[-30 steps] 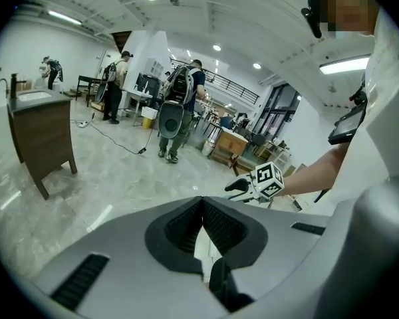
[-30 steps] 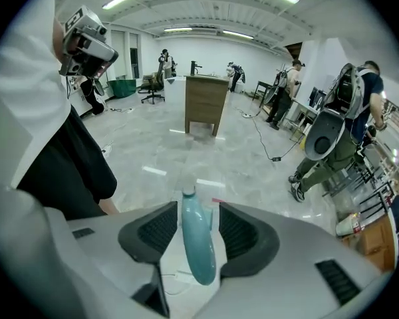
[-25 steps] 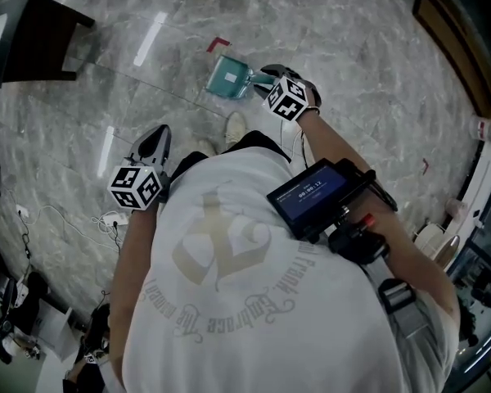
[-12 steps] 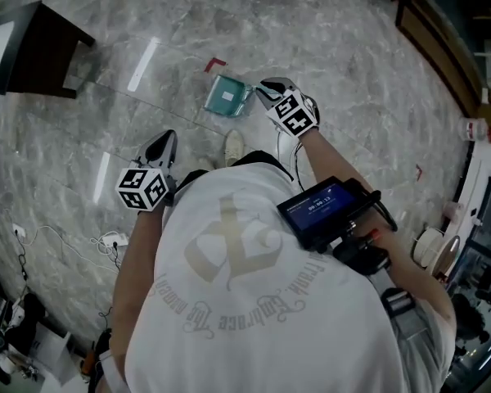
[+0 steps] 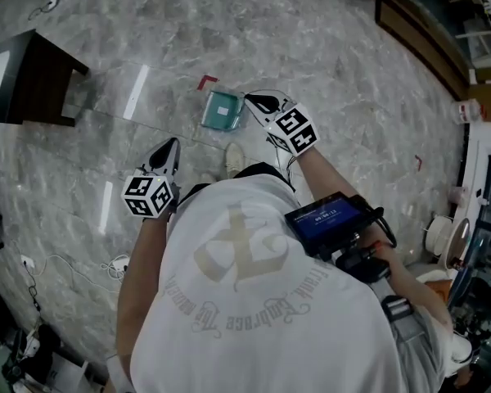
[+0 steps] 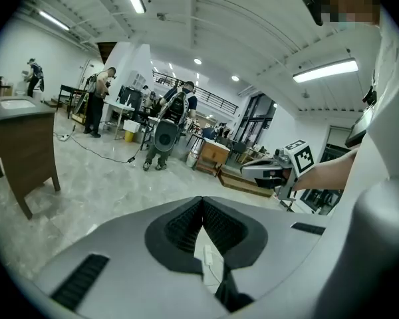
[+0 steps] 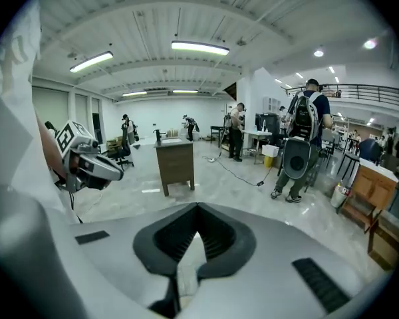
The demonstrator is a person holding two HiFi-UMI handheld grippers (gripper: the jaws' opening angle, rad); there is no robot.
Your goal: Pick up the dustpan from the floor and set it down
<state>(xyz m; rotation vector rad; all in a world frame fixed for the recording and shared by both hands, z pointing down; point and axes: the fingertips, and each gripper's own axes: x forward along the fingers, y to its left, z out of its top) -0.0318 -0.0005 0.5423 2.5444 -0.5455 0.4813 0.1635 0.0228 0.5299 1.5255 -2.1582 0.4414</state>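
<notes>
Dustpan flat on the floor, both my claws empty.
The marble floor (image 5: 327,72) holds the teal dustpan (image 5: 222,110) just beside my right claw (image 5: 256,101), its jaws together on nothing. My left claw (image 5: 170,147) is likewise closed. To lift well, I'd open wide first and descend squarely.

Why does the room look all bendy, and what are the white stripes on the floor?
Head view: the white stripes are ceiling lights glaring off the shiny grey marble floor; the small teal plastic dustpan shows clearly. Left gripper view and right gripper view: wide lenses curve the ceiling beams and darken the corners; the long white ceiling lamp looks washed out.
</notes>
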